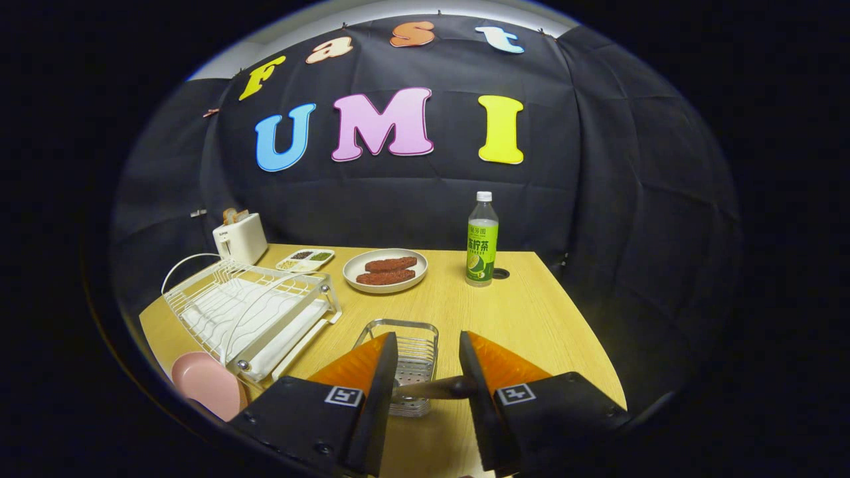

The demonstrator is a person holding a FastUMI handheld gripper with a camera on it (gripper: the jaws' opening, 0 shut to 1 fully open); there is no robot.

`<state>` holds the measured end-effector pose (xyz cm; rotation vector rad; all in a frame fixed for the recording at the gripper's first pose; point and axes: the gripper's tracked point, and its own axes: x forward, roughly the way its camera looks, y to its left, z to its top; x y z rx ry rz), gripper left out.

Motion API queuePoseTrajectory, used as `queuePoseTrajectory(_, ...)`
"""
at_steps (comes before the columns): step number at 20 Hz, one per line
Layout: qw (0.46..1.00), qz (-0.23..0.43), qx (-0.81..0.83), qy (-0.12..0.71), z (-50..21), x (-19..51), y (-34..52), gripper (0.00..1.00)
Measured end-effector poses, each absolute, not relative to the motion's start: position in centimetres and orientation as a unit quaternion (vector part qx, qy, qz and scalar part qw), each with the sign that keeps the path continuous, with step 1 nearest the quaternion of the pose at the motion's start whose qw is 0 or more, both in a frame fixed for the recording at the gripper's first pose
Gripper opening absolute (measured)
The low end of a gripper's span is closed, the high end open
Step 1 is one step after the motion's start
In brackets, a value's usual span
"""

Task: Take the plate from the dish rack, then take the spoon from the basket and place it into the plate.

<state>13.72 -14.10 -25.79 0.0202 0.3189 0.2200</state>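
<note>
My gripper hangs low over the near end of a small wire basket. Its fingers stand a narrow gap apart. The spoon's handle lies crosswise in that gap, running from one finger's inner face to the other, over the basket's mesh floor. I cannot see the spoon's bowl. The fingers do not pinch the handle from its sides. A pink plate lies flat on the table to the left of the fingers, just in front of the white wire dish rack.
Beyond the basket are a white plate with two brown patties, a green-labelled bottle and a small tray of seasonings. A white toaster stands behind the rack. The wooden table's right edge drops off beside the right finger.
</note>
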Motion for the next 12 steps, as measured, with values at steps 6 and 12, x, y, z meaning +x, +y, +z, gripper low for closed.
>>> queuePoseTrajectory(6,0.978,0.133,0.010,0.160,-26.2,13.8,-11.8,0.33)
queuePoseTrajectory(12,0.973,0.158,0.025,0.168,-25.5,14.0,-9.8,0.17)
